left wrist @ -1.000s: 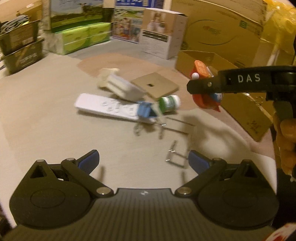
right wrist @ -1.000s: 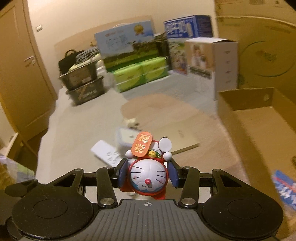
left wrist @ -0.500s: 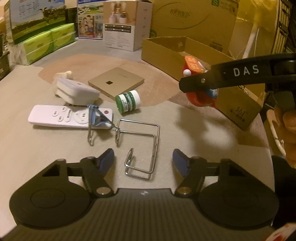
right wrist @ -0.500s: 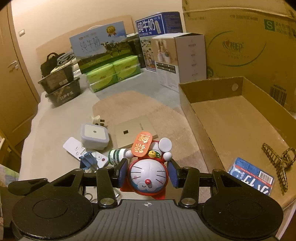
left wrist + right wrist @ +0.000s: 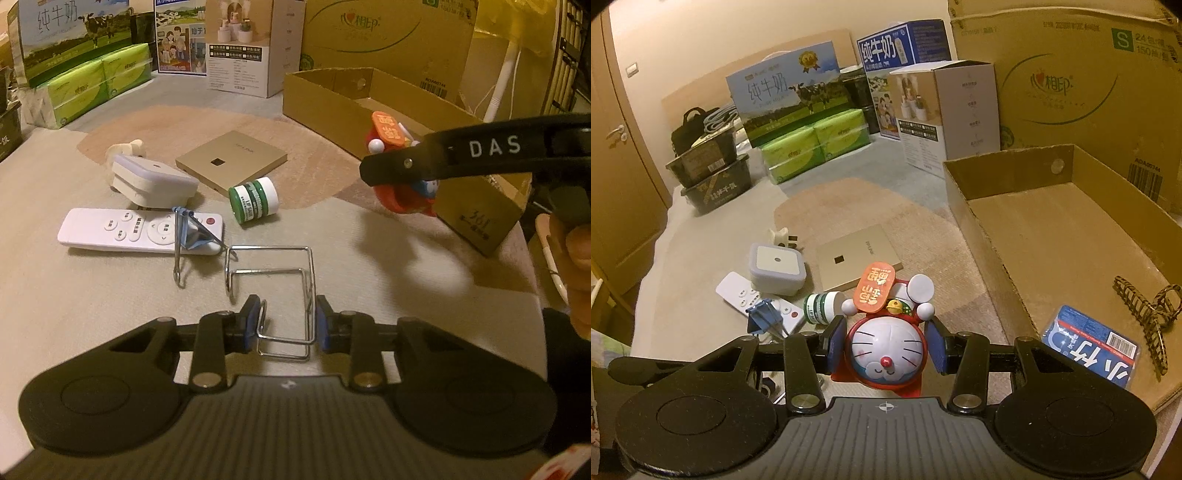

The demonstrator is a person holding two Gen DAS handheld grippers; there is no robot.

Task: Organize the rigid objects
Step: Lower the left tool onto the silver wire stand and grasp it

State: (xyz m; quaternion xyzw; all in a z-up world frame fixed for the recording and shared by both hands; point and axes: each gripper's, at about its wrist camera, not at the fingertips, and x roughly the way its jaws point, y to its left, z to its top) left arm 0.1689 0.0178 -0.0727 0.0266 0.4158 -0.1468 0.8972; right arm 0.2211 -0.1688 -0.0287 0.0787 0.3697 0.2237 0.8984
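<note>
the left tongs [image 5: 284, 325] have come shut on the wire rack [image 5: 275, 291], the blue pads pinching its near loop from both sides while the rest of the frame lies flat on the beige cloth-covered surface [image 5: 92, 314]. the right tongs [image 5: 885, 347] are part-open around the cat figurine [image 5: 886, 347] and hold it clear of the surface, just short of the cardboard box [image 5: 1052, 236], where a hair claw [image 5: 1145, 314] and a blue packet [image 5: 1093, 343] already lie.

the risks, as i judge them, sit mostly on the left side. the rack is thin springy wire, so the pads may be gripping only two strands; on lifting it could twist, flex or slide out. its far corner lies very near the blue binder clip [image 5: 194, 232] that rests on the white remote [image 5: 140, 230], and a hook could snag the clip's wire arm and drag clip and remote along. the green-and-white jar [image 5: 253, 201] lies on its side close by and would roll at a nudge.

on the right, the figurine is round and glossy, held at its widest part, so a tilt might let it pivot between the pads. the two tools are close together, and moving both toward the box at once invites a knock.
</note>
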